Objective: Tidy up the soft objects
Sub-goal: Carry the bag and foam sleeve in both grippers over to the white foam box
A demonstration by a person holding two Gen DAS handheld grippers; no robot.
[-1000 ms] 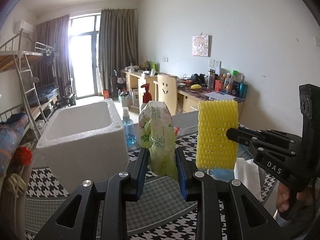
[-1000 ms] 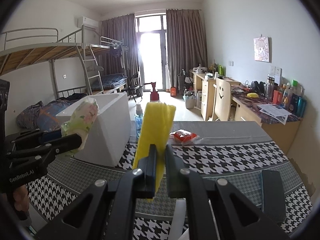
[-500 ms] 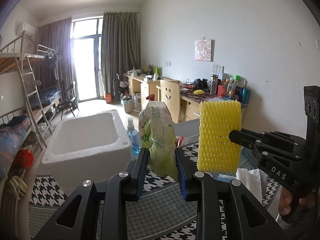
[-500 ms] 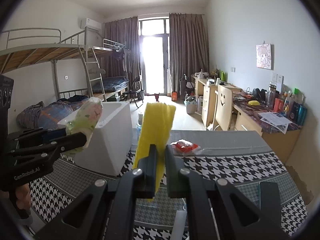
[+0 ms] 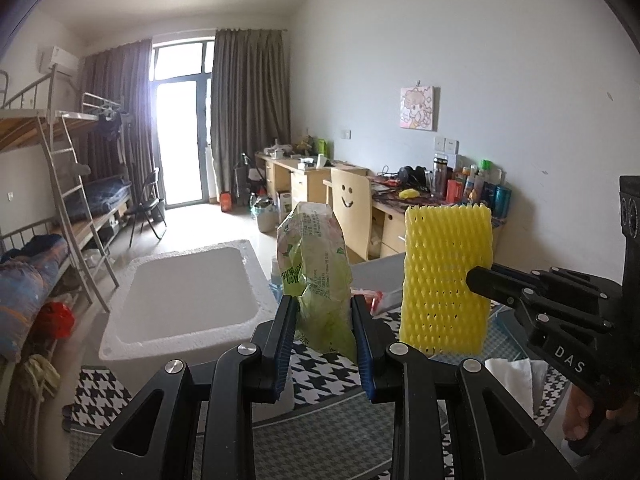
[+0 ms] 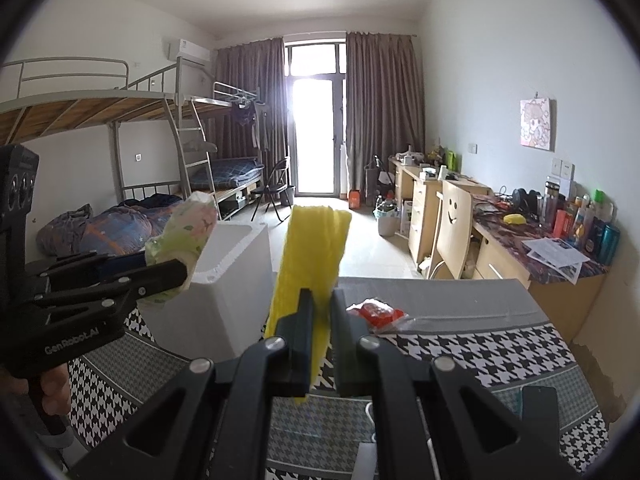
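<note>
Yellow foam netting sleeve [image 5: 446,280] pinched flat at its lower edge by the right tool [image 6: 320,320], clenched on it and raised above the tabletop [image 6: 480,344] with the houndstooth cloth. Crumpled green plastic bag with printed labels [image 5: 316,276] gripped by the left tool [image 5: 324,328], blue pads pressing its lower half, most of it standing free above the jaws. Both soft pieces aloft, just beside each other, near the open white polystyrene foam box [image 5: 192,288] — likely the drop spot, though only a guess from the task.

Main risk: thin grip on the sleeve. Held only by a narrow strip, so liable to slip or fold out on a quick swing. Bag slick and springy — could squirm loose or balloon out on release and catch the box rim instead of dropping inside. Tools close together: a crossing move toward the box might knock one piece against the other. Light box, easily shoved along the cloth by a bump. Red wrapped packet [image 6: 376,312] on the tabletop beyond, well clear.
</note>
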